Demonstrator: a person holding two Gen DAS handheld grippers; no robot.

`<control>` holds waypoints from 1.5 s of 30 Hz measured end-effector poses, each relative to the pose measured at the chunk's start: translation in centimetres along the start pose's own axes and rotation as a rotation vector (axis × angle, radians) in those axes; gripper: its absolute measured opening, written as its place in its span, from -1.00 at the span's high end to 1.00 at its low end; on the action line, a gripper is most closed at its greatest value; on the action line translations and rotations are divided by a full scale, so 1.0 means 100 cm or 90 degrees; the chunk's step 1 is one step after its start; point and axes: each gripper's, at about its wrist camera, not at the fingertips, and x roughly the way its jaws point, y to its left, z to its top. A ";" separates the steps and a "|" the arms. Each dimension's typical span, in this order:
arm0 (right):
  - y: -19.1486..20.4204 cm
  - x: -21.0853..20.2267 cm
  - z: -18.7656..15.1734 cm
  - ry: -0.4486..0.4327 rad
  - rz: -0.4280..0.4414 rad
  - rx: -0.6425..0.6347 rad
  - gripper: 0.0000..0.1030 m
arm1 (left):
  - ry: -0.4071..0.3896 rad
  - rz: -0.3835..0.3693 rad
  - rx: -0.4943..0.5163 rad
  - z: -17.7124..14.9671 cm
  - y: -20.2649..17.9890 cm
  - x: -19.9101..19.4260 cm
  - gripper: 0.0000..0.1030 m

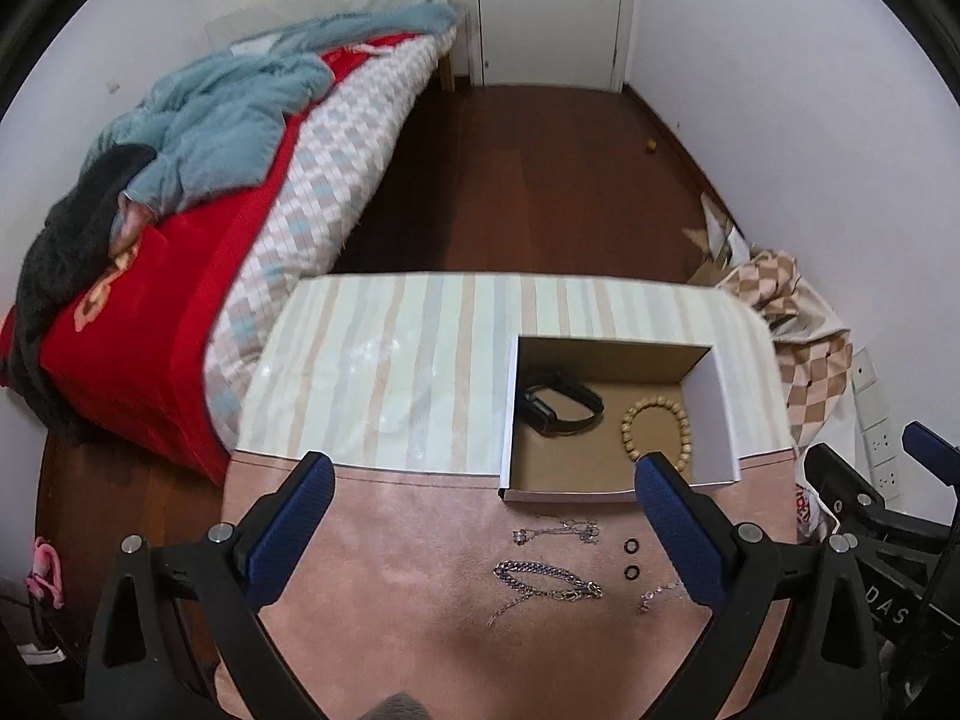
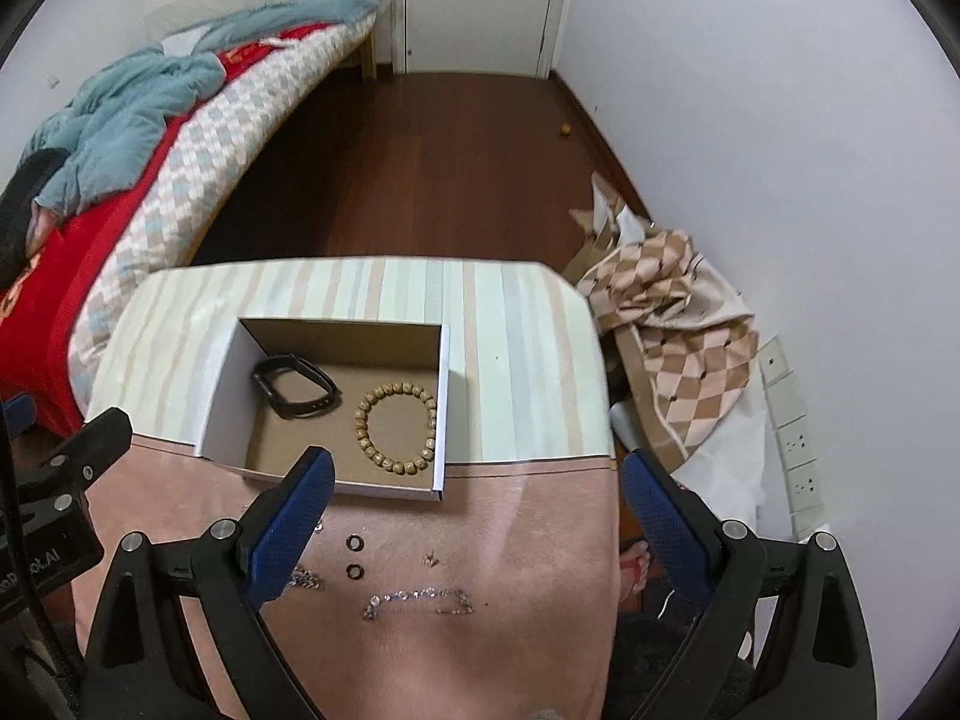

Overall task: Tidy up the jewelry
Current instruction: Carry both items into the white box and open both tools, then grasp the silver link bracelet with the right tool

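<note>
While both hand-held grippers, left (image 1: 483, 474) and right (image 2: 474, 468), hover wide and empty, the thick silver curb-link chain (image 1: 546, 579) looks limp, slippery; best pinched mid-length.

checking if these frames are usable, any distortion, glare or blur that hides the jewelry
Left wrist view: strong fisheye bending, dark vignette corners, a glare patch on the striped table; chunky chain readable, thin chains faint. Right wrist view: same bending; bead bracelet in the box is sharp, the silver chain slightly soft.
</note>
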 end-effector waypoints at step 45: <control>-0.018 0.132 -0.138 0.134 0.035 0.089 0.02 | 0.203 0.086 -0.030 -0.115 0.025 0.108 -0.98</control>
